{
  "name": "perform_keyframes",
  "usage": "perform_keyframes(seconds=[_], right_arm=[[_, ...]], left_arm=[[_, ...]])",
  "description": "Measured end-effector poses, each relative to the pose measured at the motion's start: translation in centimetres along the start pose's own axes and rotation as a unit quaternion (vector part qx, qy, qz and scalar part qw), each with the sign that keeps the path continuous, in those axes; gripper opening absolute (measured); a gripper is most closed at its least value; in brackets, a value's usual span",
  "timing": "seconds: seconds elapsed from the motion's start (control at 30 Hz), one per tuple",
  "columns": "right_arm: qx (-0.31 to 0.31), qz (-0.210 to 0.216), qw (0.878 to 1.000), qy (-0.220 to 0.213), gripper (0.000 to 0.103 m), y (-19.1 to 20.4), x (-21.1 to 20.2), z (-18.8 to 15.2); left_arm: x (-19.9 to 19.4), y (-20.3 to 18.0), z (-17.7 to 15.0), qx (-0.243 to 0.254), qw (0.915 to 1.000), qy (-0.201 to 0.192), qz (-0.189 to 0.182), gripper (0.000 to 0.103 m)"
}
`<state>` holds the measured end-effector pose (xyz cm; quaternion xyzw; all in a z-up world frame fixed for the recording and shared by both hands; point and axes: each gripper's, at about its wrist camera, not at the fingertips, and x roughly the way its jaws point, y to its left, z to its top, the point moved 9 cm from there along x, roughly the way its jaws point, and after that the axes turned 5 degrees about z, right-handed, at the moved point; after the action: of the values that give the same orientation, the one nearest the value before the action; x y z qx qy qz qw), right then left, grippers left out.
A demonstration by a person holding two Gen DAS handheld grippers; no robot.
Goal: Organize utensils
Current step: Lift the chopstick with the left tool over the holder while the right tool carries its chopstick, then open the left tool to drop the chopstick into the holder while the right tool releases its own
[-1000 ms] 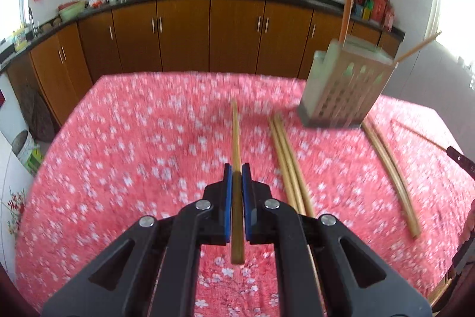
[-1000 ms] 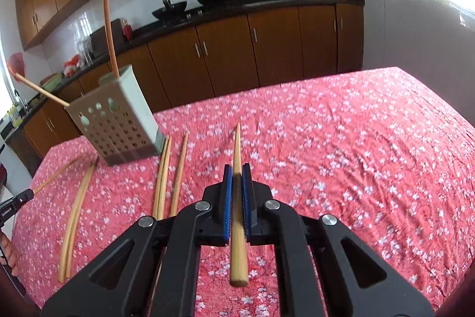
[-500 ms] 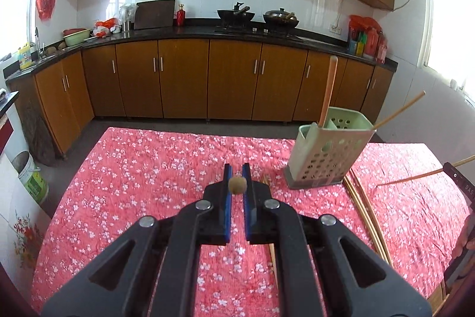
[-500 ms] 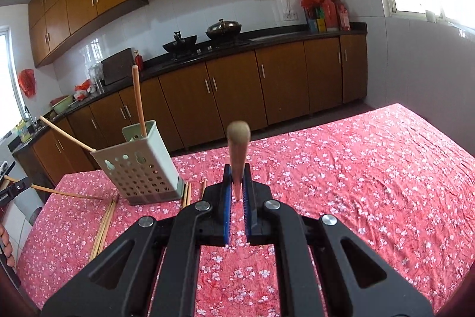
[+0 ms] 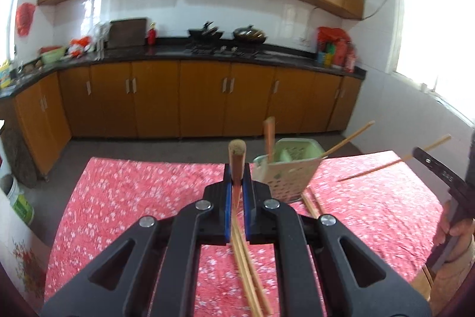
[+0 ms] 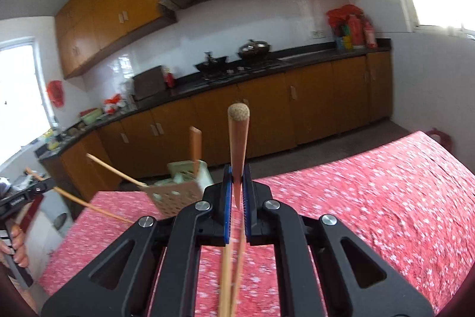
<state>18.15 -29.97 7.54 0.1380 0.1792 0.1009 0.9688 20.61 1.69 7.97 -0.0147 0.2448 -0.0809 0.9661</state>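
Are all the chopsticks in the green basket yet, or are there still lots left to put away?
Not yet. Two sticks already stand in the green basket. Each hand-held gripper is shut on one chopstick: the left hand-held gripper holds one chopstick, and the right hand-held gripper holds another chopstick, both off the table. Several loose chopsticks still lie on the red tablecloth.

The tablecloth [image 5: 133, 198] is red with small white blossoms. The perforated utensil holder [image 5: 286, 174] is pale green. Chopsticks [image 6: 237, 138] are tan wood. Black grippers carry blue fingers [image 5: 227, 198]. Cabinets [image 5: 154, 100] are orange-brown, the counter [image 5: 166, 53] black, wall tiles [image 5: 178, 11] white.
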Motion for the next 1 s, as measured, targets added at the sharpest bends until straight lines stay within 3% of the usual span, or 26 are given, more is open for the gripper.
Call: perform_keyframes(seconds=[0.17,0.4,0.73,0.93,1.0], right_arm=[[-0.015,0.052,0.998,-0.009,0.007,3.2,-0.9,2.2],[-0.041,0.066,0.997,-0.026,0.007,6.2,1.5,5.2],[-0.034,0.049,0.997,0.054,0.007,5.5,8.1,3.0],[-0.024,0.044,0.996,0.075,0.008,5.4,10.0,2.3],[-0.028,0.043,0.996,0.074,0.013,5.7,9.9,2.4]], left_arm=[[-2.6,-2.6,3.1,0.006,0.9987,-0.041,-0.03,0.007],[-2.3,-5.5,8.0,-0.011,0.9944,-0.099,-0.035,0.007],[7.2,-6.1,6.8,-0.016,0.9991,-0.035,-0.017,0.007],[9.5,-6.3,6.2,-0.023,0.9994,-0.019,-0.019,0.008],[9.4,-6.1,6.3,-0.025,0.9993,-0.023,-0.016,0.01]])
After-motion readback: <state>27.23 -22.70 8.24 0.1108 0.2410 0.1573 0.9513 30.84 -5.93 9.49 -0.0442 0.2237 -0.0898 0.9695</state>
